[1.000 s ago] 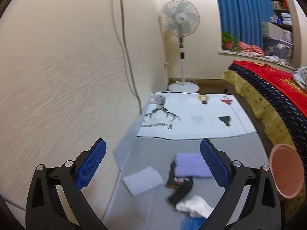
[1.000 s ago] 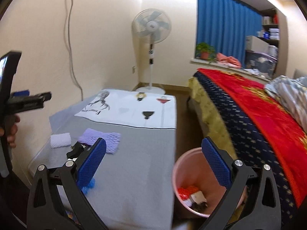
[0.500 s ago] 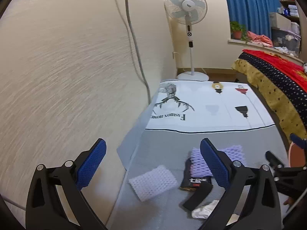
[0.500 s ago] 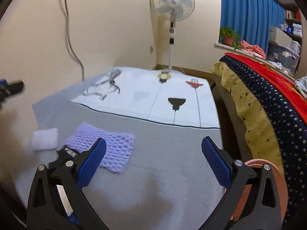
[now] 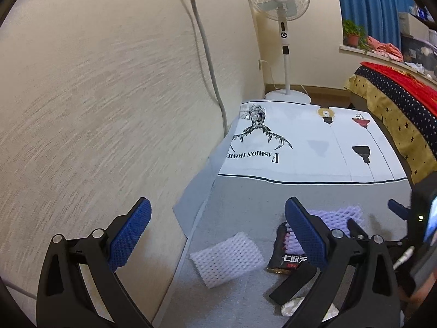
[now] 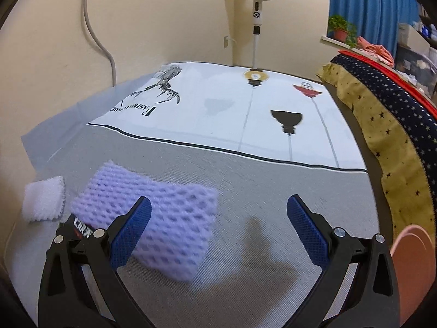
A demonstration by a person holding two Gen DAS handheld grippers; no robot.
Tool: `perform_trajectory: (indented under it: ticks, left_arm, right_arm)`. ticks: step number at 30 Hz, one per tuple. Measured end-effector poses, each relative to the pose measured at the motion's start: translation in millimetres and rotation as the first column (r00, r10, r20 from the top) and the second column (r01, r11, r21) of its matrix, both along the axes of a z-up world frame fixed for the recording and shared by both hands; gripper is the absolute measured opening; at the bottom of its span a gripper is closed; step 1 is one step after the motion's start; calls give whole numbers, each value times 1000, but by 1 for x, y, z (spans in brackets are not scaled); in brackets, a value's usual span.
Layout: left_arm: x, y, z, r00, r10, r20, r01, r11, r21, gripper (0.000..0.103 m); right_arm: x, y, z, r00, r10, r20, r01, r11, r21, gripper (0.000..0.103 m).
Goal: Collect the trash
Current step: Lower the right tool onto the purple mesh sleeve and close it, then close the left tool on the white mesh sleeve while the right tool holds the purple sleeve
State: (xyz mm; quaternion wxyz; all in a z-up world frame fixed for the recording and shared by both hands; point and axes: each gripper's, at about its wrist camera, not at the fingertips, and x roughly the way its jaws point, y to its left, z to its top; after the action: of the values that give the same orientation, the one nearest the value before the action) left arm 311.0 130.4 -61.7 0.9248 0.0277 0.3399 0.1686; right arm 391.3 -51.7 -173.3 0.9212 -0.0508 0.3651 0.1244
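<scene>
A purple foam net [image 6: 153, 218] lies on the grey mat [image 6: 259, 191], just in front of my open, empty right gripper [image 6: 218, 232]; its left finger overlaps the net in view. A white foam net [image 6: 43, 202] and a black snack wrapper [image 6: 77, 225] lie to the left. In the left wrist view my left gripper [image 5: 215, 235] is open and empty above the white foam net [image 5: 226, 259], with the black wrapper [image 5: 286, 257], the purple net [image 5: 338, 216] and a crumpled white tissue [image 5: 295, 307] to its right. The pink bin [image 6: 415, 268] stands at the right edge.
A wall [image 5: 95, 109] with a hanging cable runs close on the left. A standing fan [image 5: 281, 27] is at the far end of the white printed mat [image 6: 232, 109]. A bed with a starred cover [image 6: 396, 114] borders the right side.
My right gripper has moved down and left from over the pink bin toward the purple foam net. My left gripper has shifted left and nearer the wall.
</scene>
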Motion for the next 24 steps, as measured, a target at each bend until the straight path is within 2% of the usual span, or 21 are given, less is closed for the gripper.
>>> perform_trajectory:
  ticks: [6, 7, 8, 9, 11, 12, 14, 20, 24]
  left_arm:
    - [1, 0, -2, 1000, -9, -8, 9, 1000, -8, 95]
    - [1, 0, -2, 1000, -8, -9, 7, 1000, -7, 95]
    - [1, 1, -2, 1000, -4, -12, 4, 1000, -7, 95]
    - [2, 1, -2, 1000, -2, -15, 2, 1000, -9, 95]
    - [4, 1, -4, 1000, -3, -25, 3, 1000, -16, 95]
    - [4, 1, -4, 1000, -5, -29, 4, 1000, -16, 95]
    - [5, 0, -5, 999, -9, -35, 8, 1000, -12, 95]
    - [5, 1, -4, 999, -4, -35, 3, 1000, -16, 95]
    - [4, 2, 0, 1000, 0, -10, 0, 1000, -27, 95]
  right_arm:
    - [15, 13, -8, 998, 37, -45, -38, 999, -26, 97]
    - [16, 14, -10, 997, 47, -56, -48, 999, -21, 92]
    - [16, 14, -10, 996, 64, -63, -64, 998, -7, 79]
    - [17, 14, -11, 995, 75, -66, -75, 997, 2, 70]
    - [15, 15, -12, 990, 117, -85, -114, 993, 33, 42]
    - [15, 15, -13, 989, 123, -87, -120, 992, 34, 36]
    - [13, 16, -12, 988, 132, -81, -129, 991, 39, 11]
    - [-2, 6, 6, 994, 108, 11, -108, 993, 48, 8]
    - [-22, -11, 39, 993, 85, 79, -90, 994, 60, 8]
